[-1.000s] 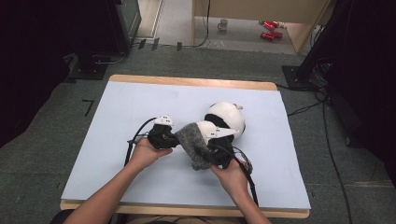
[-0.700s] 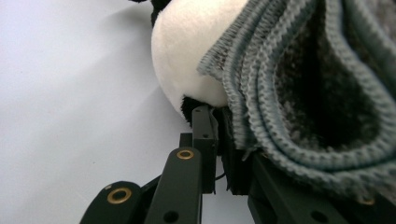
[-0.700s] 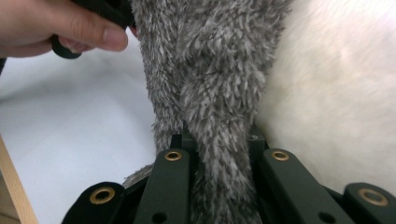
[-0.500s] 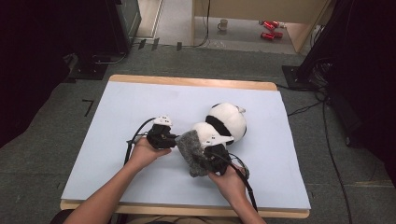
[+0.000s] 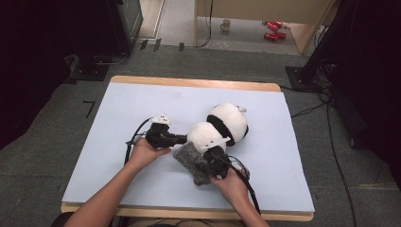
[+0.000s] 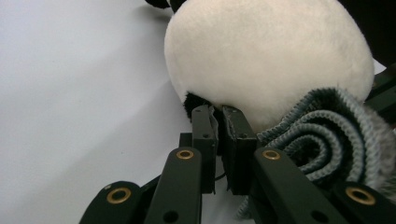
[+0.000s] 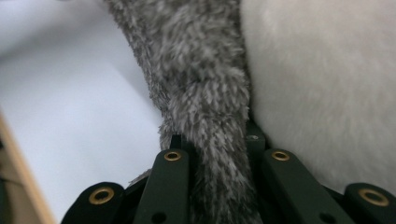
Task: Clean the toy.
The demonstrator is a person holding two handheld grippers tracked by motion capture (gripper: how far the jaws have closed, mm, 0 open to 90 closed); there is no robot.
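A white-and-black plush panda lies at the middle of the pale blue table, its round white end toward me. My left gripper meets that end from the left. In the left gripper view the jaws stand nearly together, pinching a thin bit under the panda by a black patch. A grey fuzzy cloth lies rolled against the panda's near side. My right gripper is shut on it, and the fuzzy cloth runs between the jaws beside the panda. The cloth's ribbed inner side shows.
The table has a wooden rim at the far edge. Beyond it on the floor are a mug and red cans. Cables run along the floor to the right. Dark equipment stands at both far sides.
The panda has shifted left and nearer to me, its white end now against the left gripper. The grey cloth moved slightly with it. Both hands stayed almost in place.
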